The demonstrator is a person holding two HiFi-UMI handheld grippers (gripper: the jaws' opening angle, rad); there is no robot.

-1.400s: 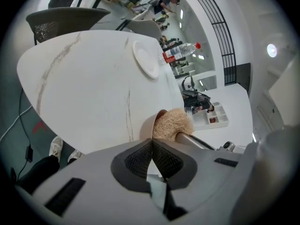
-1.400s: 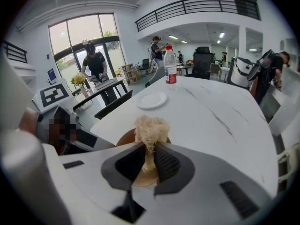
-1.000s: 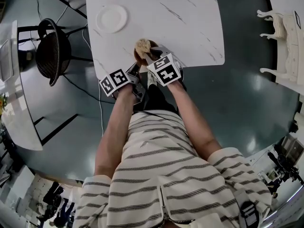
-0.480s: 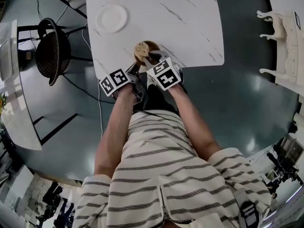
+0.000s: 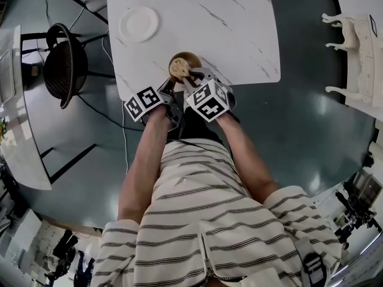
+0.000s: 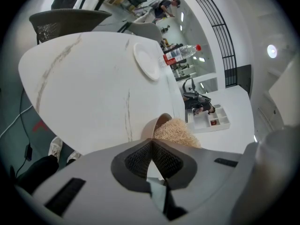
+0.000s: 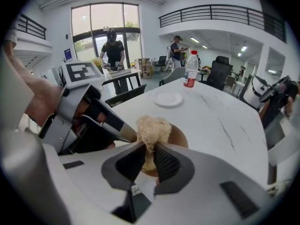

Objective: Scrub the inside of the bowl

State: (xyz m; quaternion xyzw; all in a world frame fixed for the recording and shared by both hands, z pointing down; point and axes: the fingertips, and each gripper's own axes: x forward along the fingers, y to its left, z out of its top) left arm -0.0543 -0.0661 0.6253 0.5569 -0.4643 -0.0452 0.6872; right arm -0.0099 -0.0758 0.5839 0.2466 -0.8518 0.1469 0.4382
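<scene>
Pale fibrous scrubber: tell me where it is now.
Head view, centre: the pale fibrous scrubber sits in the brown bowl at the white marble table's near edge, pinched in the right gripper's tongs.

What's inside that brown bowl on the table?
A pale, stringy scrubber, pinched by the right gripper, sits in the bowl. The bowl's bottom beneath it is covered, so anything there can't be seen.
</scene>
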